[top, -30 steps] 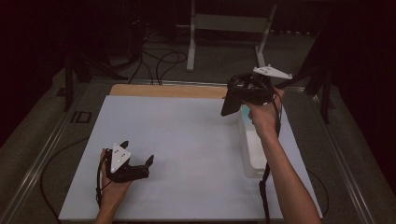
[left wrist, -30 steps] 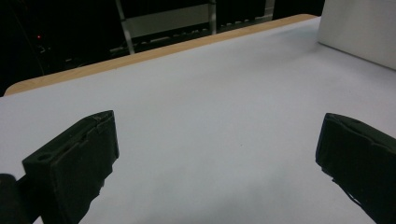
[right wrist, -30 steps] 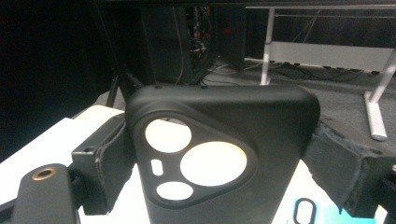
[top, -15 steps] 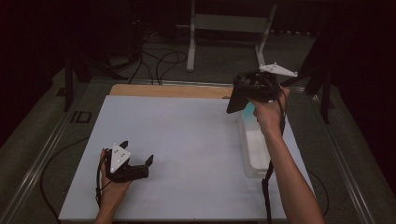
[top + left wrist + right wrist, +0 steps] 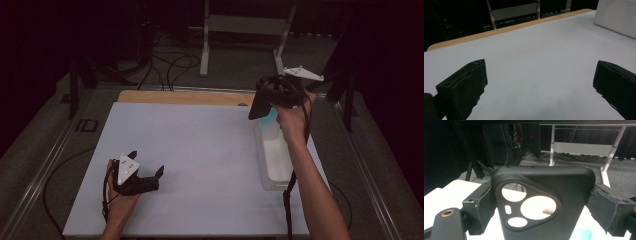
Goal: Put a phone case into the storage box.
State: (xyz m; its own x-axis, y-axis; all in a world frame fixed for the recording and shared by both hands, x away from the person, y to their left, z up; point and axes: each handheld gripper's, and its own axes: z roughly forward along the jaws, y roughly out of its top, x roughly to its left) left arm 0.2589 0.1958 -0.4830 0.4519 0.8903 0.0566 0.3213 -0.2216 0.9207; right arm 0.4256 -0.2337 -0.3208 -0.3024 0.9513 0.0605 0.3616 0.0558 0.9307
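Observation:
A black phone case [image 5: 544, 202] with a camera cutout is clamped between the jaws of my right gripper [image 5: 541, 212]. In the high view the right gripper [image 5: 270, 97] holds the phone case [image 5: 257, 106] in the air above the far end of a clear plastic bin [image 5: 274, 160]. A light-blue item [image 5: 270, 118] lies in the bin's far end, partly hidden by the hand. My left gripper [image 5: 146, 176] rests low at the near left of the white table top [image 5: 200, 150], jaws wide apart and empty. In the left gripper view, bare table lies between the left gripper [image 5: 539, 87] jaws.
The bin's white wall [image 5: 616, 17] shows at the far right of the left gripper view. A wooden strip [image 5: 185, 96] edges the table's far side. Beyond it stand a white metal frame [image 5: 245, 25] and floor cables [image 5: 170, 65]. Metal rails run along both sides of the table.
My right gripper has lifted and moved slightly right and away with the phone case. The left gripper has stayed put.

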